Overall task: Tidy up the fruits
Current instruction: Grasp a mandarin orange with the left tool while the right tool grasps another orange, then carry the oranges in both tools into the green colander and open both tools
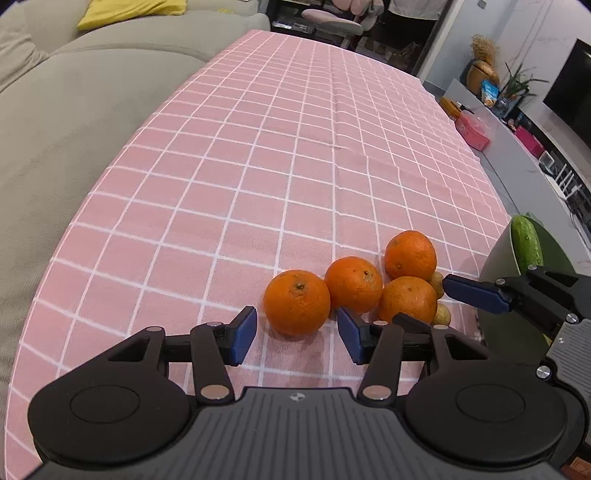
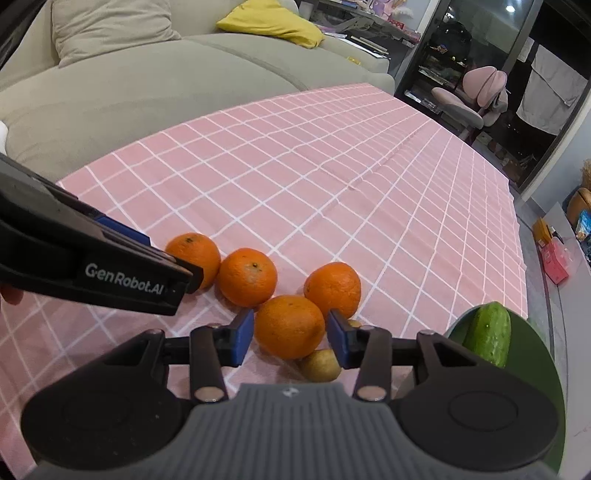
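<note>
Several oranges lie in a cluster on the pink checked tablecloth. My left gripper is open, its jaws on either side of the nearest orange without touching. My right gripper is open around another orange, also seen in the left wrist view. Small yellow-brown fruits lie just behind it. A green cucumber stands in a green container at the right. The right gripper's fingers show in the left wrist view.
A grey sofa with a yellow cushion runs along the table's far left side. A low cabinet with boxes stands past the right edge. A pink chair is beyond the far end.
</note>
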